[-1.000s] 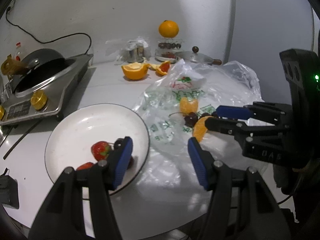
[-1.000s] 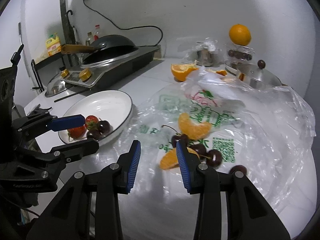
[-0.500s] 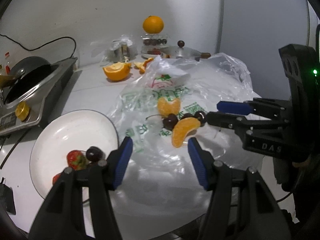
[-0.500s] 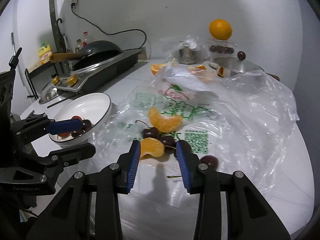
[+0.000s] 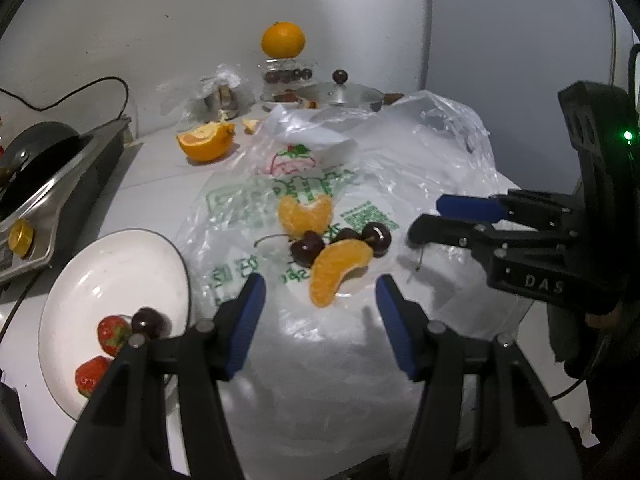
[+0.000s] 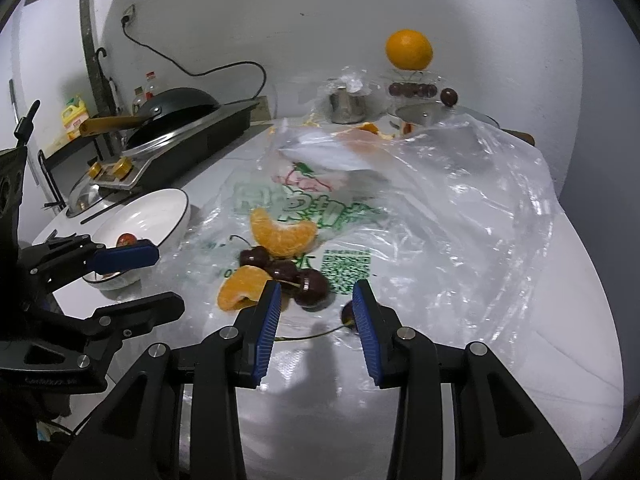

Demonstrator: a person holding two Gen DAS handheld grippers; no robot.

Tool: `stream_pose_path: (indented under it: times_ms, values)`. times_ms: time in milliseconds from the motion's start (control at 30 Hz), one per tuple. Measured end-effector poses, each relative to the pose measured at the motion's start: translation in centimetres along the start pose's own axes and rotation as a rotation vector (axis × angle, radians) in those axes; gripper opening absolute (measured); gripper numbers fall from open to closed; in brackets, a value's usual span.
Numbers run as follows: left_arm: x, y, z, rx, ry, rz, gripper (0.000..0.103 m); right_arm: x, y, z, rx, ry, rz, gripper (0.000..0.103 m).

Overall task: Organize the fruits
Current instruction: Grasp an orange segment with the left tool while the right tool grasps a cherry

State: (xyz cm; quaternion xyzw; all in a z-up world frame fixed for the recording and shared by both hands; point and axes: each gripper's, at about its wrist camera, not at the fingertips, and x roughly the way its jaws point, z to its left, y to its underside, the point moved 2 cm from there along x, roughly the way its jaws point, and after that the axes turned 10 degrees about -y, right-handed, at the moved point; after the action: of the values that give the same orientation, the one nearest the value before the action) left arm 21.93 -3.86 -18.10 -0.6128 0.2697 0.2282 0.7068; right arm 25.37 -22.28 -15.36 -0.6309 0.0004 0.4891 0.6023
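Left wrist view: left gripper gaping empty just short of an orange segment and cherries on the plastic bag; strawberries in the white plate.

Right wrist view: right gripper narrower, empty, nearest cherry just beyond the tips.

We read the white letters "DAS" on the black body of the right tongs, seen from the left wrist. The crumpled clear plastic bag carries large green printed characters and a green QR code, but we cannot make out the characters.
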Motion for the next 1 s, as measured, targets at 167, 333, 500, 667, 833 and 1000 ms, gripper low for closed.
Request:
stream_pose_path:
  times_ms: [167, 333, 500, 667, 833, 1000]
  values:
    - [0.9, -0.2, -0.8, 0.010, 0.007, 0.015, 0.059, 0.1, 0.3, -1.1, 0.017, 0.004, 0.005, 0.039]
    - [2.2, -0.3, -1.3, 0.020, 0.007, 0.039, 0.059, 0.6, 0.7, -1.9, 0.032, 0.005, 0.018, 0.039]
    - [3.6, -0.5, -1.7, 0.033, 0.002, 0.061, 0.059, 0.9, 0.8, -2.9, 0.051, 0.006, 0.032, 0.039]
    - [4.9, -0.4, -2.0, 0.065, -0.033, 0.080, 0.059, 1.5, 0.9, -3.1, 0.063, -0.004, 0.047, 0.039]
    - [5.9, -0.2, -2.4, 0.093, -0.053, 0.090, 0.059, 2.0, 1.0, -3.3, 0.074, -0.002, 0.062, 0.039]
    - [6.3, -0.1, -2.8, 0.115, -0.046, 0.085, 0.058, 2.2, 1.0, -3.5, 0.084, -0.002, 0.068, 0.039]
